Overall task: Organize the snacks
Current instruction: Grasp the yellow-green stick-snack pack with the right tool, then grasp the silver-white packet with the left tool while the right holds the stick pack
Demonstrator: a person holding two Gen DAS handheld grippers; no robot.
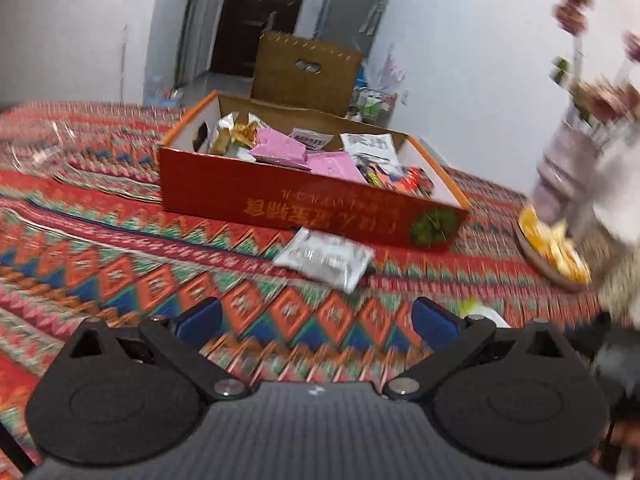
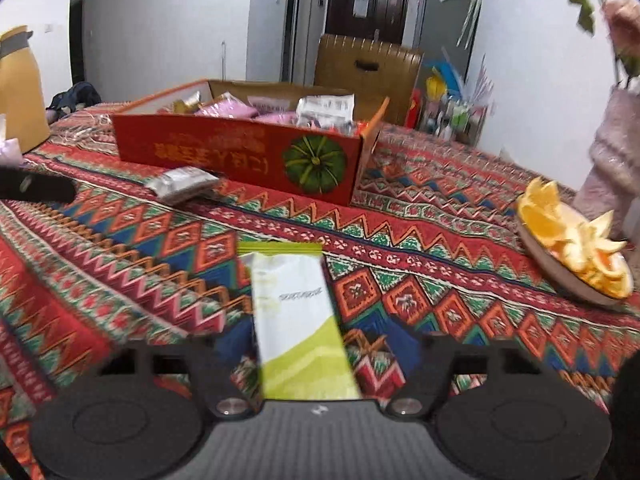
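A red cardboard box (image 1: 248, 192) (image 2: 224, 148) stands on the patterned cloth, holding pink, silver and orange snack packets. A silver packet (image 1: 326, 258) (image 2: 182, 184) lies on the cloth just before the box. My left gripper (image 1: 316, 322) is open above the cloth, short of that packet, with nothing between its blue pads (image 1: 200, 320). A white and green packet (image 2: 298, 312) (image 1: 480, 312) lies lengthwise between the blurred fingers of my right gripper (image 2: 332, 338). Cloth shows between the packet and the right finger, so the jaws stand open around it.
A plate (image 2: 560, 280) (image 1: 536, 260) of orange slices sits at the right, beside a pale pink vase (image 2: 612, 168) with flowers. A yellow jug (image 2: 20, 88) stands far left. Behind the table are a brown chair (image 1: 304, 72) and a dark door.
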